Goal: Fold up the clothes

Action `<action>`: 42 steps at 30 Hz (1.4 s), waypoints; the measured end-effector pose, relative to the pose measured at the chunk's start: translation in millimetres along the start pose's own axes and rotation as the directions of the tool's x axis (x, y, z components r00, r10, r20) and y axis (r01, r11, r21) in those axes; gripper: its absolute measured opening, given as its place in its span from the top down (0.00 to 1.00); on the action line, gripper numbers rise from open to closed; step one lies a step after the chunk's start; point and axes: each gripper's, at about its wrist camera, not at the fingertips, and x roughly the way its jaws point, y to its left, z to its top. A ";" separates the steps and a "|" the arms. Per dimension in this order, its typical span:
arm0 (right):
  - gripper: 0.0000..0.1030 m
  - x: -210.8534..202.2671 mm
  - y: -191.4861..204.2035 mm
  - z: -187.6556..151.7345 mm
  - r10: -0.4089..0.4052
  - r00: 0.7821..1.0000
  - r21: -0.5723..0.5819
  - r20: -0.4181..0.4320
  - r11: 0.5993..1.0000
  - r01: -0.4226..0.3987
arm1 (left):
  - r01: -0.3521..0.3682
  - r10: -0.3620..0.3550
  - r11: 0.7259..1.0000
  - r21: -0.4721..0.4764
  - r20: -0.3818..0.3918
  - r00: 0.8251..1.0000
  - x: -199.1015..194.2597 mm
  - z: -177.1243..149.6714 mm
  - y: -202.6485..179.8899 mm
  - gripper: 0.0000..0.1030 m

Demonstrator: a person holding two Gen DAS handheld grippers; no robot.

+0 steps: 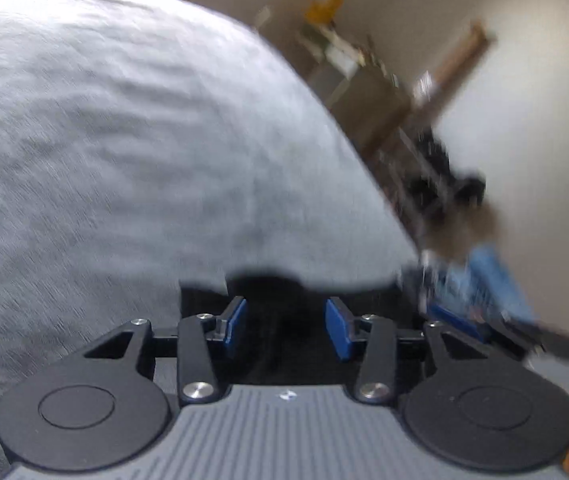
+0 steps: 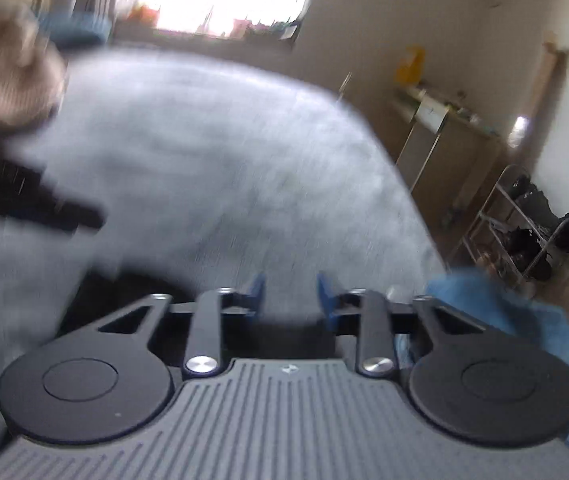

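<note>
Left wrist view: left tongs [image 1: 286, 326] stand parted over a dark garment [image 1: 284, 280], pads clear, nothing gripped; right tongs [image 2: 290, 296] also parted, empty. Risk: both miss the edge and snag the grey bed cover [image 1: 124, 140]. Garment is black, blurred, bunched low just ahead.

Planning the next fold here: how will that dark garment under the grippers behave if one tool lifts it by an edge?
The black garment will probably flop and drape rather than hold shape; it lies flat and soft on the grey bed cover. It looks light. Blur hides its thickness, so a single-edge lift may bunch.
</note>
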 end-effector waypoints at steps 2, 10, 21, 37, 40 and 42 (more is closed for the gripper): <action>0.93 18.9 5.6 -8.3 -0.052 0.997 -0.023 -0.051 0.998 0.051 | -0.004 0.005 0.999 0.038 -0.027 1.000 13.0 -8.8 2.8 0.59; 0.98 122.6 -17.8 -21.1 -0.160 0.957 0.054 -0.243 0.983 0.178 | -0.060 0.059 0.998 -0.016 -0.079 0.995 44.9 -8.2 32.4 0.68; 0.96 57.2 -5.7 -0.7 -0.156 0.984 0.006 -0.081 0.988 0.157 | 0.009 -0.004 0.988 0.157 -0.030 1.000 28.7 6.0 5.5 0.61; 0.96 55.5 -19.3 -7.0 0.020 0.996 0.148 -0.086 0.989 -0.007 | 0.083 -0.081 0.989 -0.125 0.019 0.997 9.8 28.5 44.9 0.58; 0.96 19.6 -13.3 -21.9 0.061 0.993 0.080 -0.100 0.995 -0.053 | 0.126 -0.130 0.988 -0.088 -0.040 0.991 -10.7 10.4 27.8 0.57; 0.96 0.9 -7.0 -33.6 0.084 0.989 0.019 -0.123 0.996 -0.083 | 0.153 -0.157 0.987 -0.045 -0.111 0.981 -19.2 -11.3 12.9 0.56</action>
